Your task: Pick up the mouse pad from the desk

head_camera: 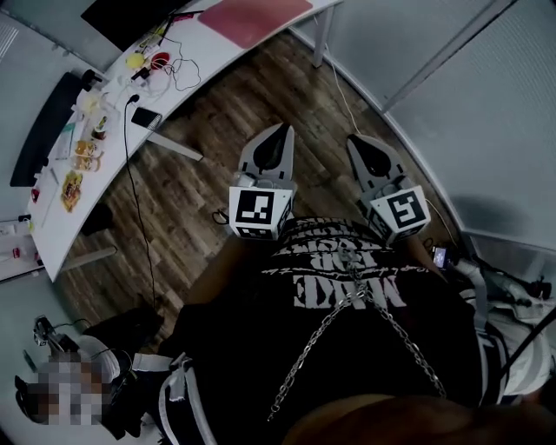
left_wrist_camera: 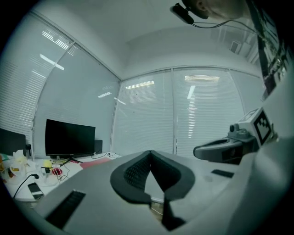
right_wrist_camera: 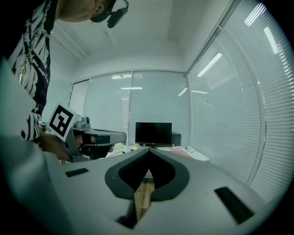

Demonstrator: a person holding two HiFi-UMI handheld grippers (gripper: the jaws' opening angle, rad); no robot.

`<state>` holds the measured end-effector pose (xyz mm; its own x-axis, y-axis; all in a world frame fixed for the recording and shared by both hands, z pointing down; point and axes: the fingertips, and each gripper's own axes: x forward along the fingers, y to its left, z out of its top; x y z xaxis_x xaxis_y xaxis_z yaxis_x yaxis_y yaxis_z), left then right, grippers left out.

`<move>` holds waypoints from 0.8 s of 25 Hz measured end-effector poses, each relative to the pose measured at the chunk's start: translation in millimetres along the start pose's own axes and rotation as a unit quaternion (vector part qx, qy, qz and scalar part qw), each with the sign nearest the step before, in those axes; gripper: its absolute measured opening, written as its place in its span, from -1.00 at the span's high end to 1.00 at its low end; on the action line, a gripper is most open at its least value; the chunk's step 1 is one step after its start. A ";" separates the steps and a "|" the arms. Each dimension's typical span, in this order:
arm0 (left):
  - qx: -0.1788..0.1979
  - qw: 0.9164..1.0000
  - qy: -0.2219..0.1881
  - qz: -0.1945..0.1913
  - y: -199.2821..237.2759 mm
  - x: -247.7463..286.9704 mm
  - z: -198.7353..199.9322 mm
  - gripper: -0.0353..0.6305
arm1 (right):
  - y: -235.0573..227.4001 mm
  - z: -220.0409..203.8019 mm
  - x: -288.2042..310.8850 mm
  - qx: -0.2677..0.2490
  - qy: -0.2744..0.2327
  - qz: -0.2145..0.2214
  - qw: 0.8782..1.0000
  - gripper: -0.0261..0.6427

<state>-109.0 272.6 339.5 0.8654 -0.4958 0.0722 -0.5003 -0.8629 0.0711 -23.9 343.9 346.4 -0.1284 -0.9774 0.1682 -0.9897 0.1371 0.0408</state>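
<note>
Head view shows two grippers, the left gripper (head_camera: 281, 130) and the right gripper (head_camera: 355, 140), side by side above the wood floor (head_camera: 226, 113). Both are squeezed shut with nothing in them. One pink mouse pad (head_camera: 256, 17) lies flat at the far end of the one white desk (head_camera: 208, 48), well apart from them, near one black monitor (head_camera: 130, 17). Cables (head_camera: 178, 69) and small clutter lie further along the desk
</note>
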 end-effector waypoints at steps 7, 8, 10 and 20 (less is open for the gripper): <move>-0.027 1.000 0.012 -0.004 41.3 14.3 -14.9 0.87 | 7.9 0.7 40.3 -0.003 0.017 -0.009 1.000 0.92; -0.029 0.999 0.014 -0.005 43.7 17.4 -17.0 0.87 | 4.4 0.0 43.8 -0.005 0.020 -0.008 1.000 0.92; -0.029 0.999 0.018 -0.005 47.8 25.8 -21.8 0.87 | -4.0 -3.5 51.4 -0.007 0.026 -0.006 1.000 0.92; -0.040 0.999 0.025 0.001 44.6 70.8 -28.2 0.87 | -39.4 -8.6 72.9 -0.007 0.036 0.020 0.999 0.92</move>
<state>-70.8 201.8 375.8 0.8630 -0.4903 0.1220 -0.5043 -0.8504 0.1500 6.3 268.6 365.5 -0.1622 -0.9571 0.2402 -0.9828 0.1784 0.0470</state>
